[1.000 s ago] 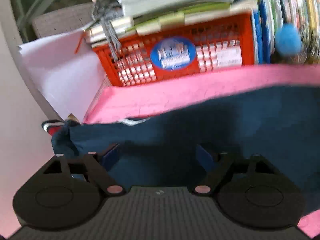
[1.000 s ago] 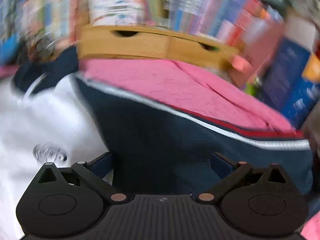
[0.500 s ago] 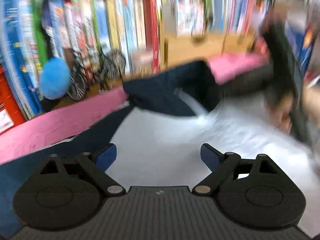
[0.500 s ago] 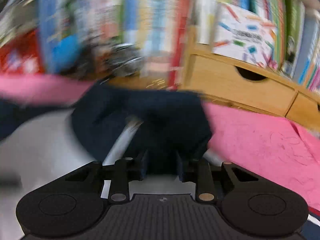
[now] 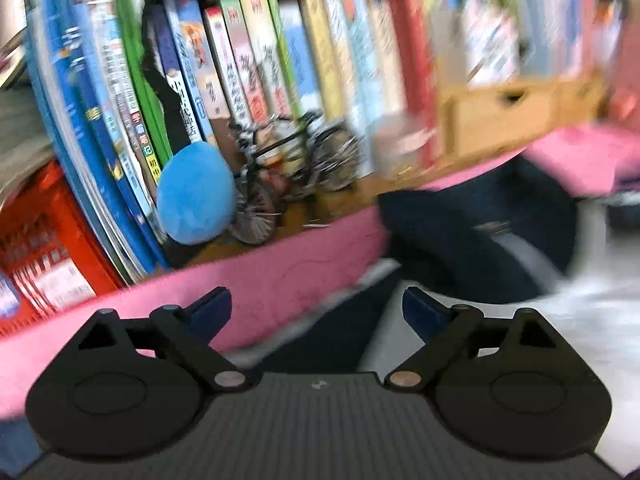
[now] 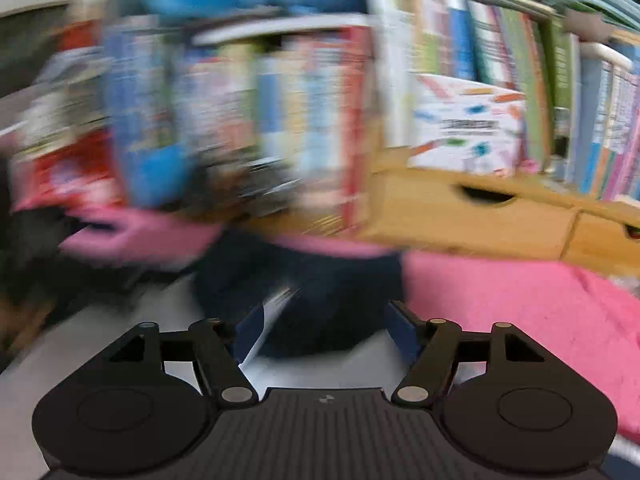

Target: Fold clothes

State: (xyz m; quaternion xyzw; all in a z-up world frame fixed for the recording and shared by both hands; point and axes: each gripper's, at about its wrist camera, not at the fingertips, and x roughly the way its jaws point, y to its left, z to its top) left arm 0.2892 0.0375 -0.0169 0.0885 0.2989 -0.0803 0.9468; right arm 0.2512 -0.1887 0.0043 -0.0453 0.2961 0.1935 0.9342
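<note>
While both grippers gape empty — right opening — garment's axis is unclear.

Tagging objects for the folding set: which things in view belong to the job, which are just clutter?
Job:
navy and white garment
pink cloth under it

Clutter:
books
blue plush ball
toy bicycle
red crate
wooden drawers

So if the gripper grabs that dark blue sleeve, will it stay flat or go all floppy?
Probably floppy. The sleeve already lies bunched and folded over on the white shirt, so it likely droops from wherever it is pinched. It looks like thin cloth, so likely light. On the fuzzy pink cover it may drag rather than slide.
</note>
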